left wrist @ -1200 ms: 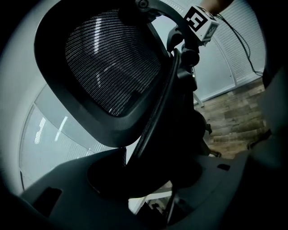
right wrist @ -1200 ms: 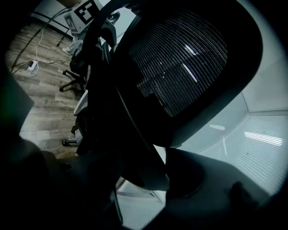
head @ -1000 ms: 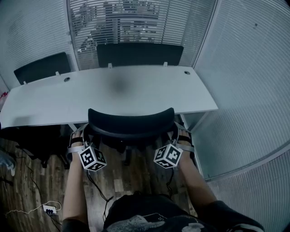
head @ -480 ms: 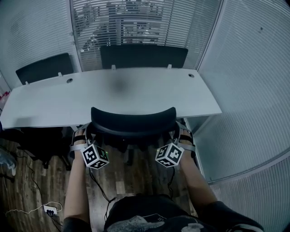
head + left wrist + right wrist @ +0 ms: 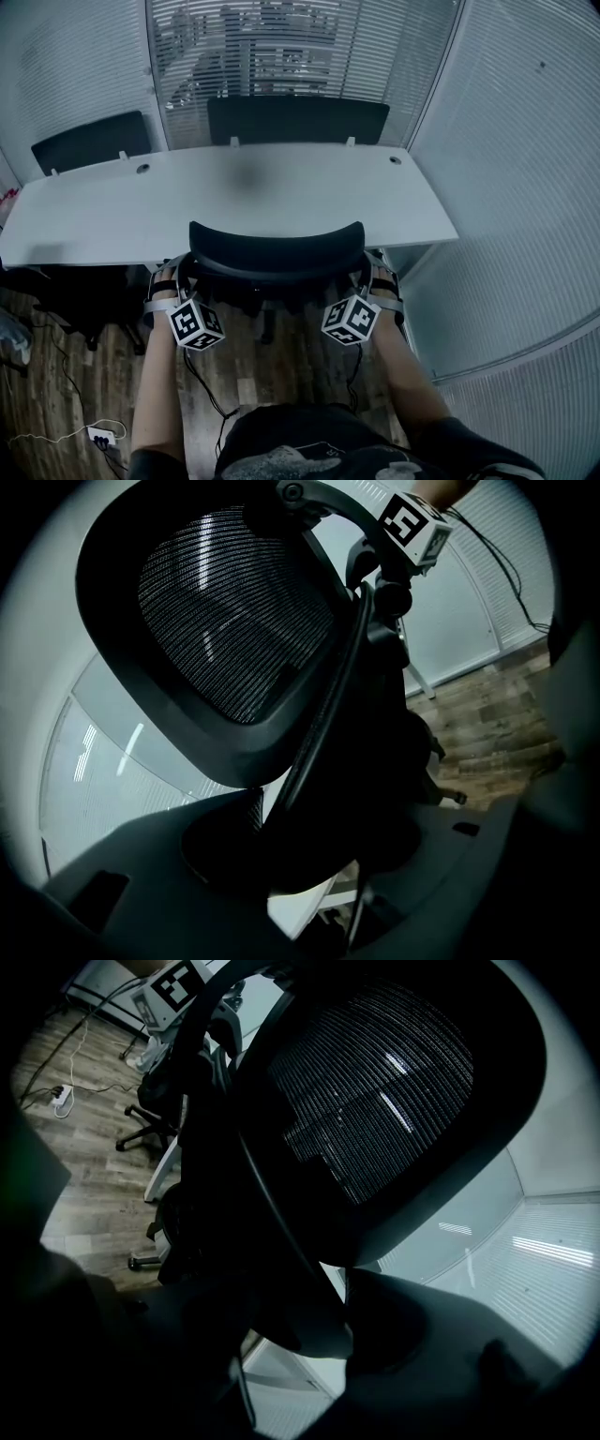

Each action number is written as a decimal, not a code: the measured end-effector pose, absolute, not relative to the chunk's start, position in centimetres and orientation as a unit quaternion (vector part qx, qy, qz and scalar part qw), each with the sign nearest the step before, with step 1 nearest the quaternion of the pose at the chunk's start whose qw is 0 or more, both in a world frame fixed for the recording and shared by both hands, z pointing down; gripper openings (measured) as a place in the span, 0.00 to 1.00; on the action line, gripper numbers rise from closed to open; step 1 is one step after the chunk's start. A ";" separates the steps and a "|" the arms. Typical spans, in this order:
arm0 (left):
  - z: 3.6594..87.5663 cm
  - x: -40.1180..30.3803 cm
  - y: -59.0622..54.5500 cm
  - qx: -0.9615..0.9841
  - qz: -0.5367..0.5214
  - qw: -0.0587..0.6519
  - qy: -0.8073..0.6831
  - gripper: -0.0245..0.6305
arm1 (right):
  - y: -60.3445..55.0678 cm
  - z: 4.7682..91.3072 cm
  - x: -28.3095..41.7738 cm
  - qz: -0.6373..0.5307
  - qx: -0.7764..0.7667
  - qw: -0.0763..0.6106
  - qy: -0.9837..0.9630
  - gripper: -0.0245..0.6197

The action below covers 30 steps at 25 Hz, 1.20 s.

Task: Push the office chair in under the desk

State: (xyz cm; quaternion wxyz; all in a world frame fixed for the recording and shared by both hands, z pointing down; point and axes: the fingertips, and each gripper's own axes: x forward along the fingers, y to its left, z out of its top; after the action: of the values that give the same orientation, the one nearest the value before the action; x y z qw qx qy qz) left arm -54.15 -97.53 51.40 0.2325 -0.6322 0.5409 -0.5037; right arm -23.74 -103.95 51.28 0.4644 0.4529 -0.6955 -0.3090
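Flanking the backrest nearest the viewer, the left gripper [image 5: 174,274] and right gripper [image 5: 369,272] each have their jaws spread wide yet clamped on a side rail of the office chair [image 5: 277,249]. Beyond them, the backrest stands just at the near edge of the desk [image 5: 234,192], with the seat apparently beneath it. The push seems nearly complete, with at most a short final shove left.

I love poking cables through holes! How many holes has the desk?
2: left hole near the desk's back edge, right hole near its back right corner. The chair may hide more.
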 end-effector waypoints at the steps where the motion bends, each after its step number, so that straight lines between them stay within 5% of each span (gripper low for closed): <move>1: 51.4 -54.2 -97.6 -0.633 -0.504 0.232 0.540 0.42 | -104.1 51.3 -23.8 -0.310 0.452 0.465 -0.696 0.48; 30: 50.6 -54.5 -95.8 -0.596 -0.502 0.175 0.602 0.45 | -102.4 50.5 -23.3 -0.291 0.460 0.450 -0.708 0.49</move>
State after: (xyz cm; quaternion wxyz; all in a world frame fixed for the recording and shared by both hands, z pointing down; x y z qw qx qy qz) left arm -54.55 -95.84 50.60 0.1754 -0.5961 0.6020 -0.5015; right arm -23.26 -102.39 50.51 0.4501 0.4598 -0.7081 -0.2908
